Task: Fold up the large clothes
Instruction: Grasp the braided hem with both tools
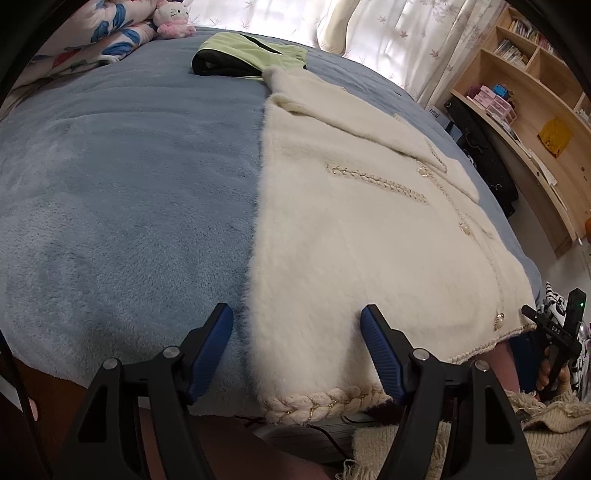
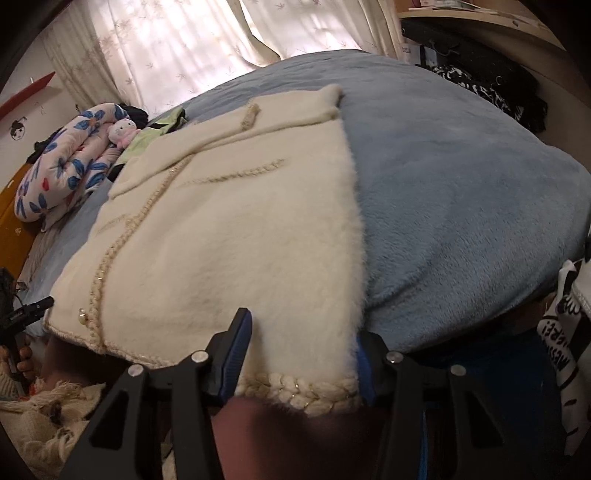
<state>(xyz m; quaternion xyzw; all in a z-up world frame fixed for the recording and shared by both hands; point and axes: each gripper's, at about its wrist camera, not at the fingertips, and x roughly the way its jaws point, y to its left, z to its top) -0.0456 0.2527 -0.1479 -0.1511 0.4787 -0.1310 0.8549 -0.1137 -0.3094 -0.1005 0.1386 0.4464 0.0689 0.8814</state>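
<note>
Right wrist view: right gripper [image 2: 303, 354] clamps the cream coat [image 2: 229, 236] hem corner; left gripper [image 1: 297, 350] wide, straddling its edge.

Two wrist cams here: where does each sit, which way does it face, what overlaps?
Left wrist: behind the left gripper, looking down the blue bed at the cream coat's left hem corner; right gripper at frame right.
Right wrist: behind the right gripper, fingers straddling the right hem corner.
Shared: coat, bed, plush toy, curtains.
</note>
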